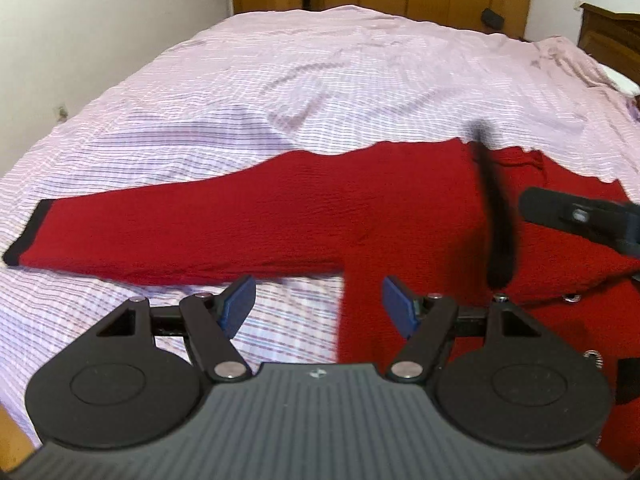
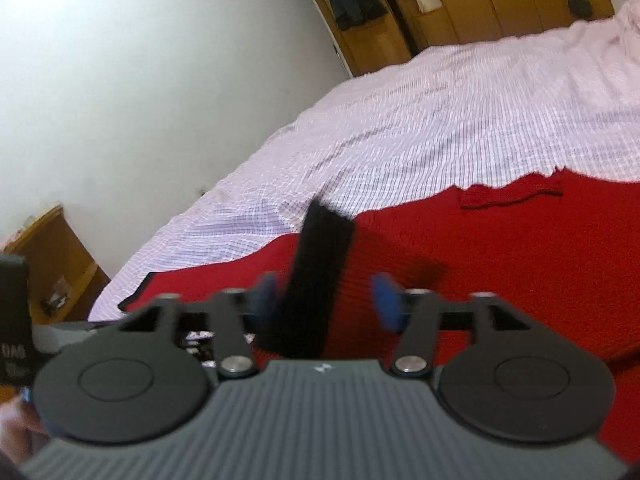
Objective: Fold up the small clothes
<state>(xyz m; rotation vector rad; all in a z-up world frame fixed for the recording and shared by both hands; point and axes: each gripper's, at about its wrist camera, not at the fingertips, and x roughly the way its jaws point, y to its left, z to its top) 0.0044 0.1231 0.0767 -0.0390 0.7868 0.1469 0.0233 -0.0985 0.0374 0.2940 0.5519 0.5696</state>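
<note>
A red knit sweater (image 1: 304, 216) with black cuffs lies on the bed. Its left sleeve stretches flat to the left, ending in a black cuff (image 1: 28, 236). My left gripper (image 1: 320, 304) is open and empty, just above the sweater's lower left edge below the armpit. The other sleeve is folded over the body; its black cuff (image 2: 320, 264) stands up between the fingers of my right gripper (image 2: 326, 300), whose blue pads are apart. The same cuff shows as a dark blurred strip in the left wrist view (image 1: 494, 216), beside the right gripper's finger (image 1: 576, 216).
The bed carries a pink striped sheet (image 1: 320, 80), wrinkled in the middle. A white wall (image 2: 140, 80) and wooden wardrobes (image 2: 480, 8) stand beyond it. A wooden bedside unit (image 2: 52, 264) sits low by the wall. A wooden headboard (image 1: 612, 36) is at far right.
</note>
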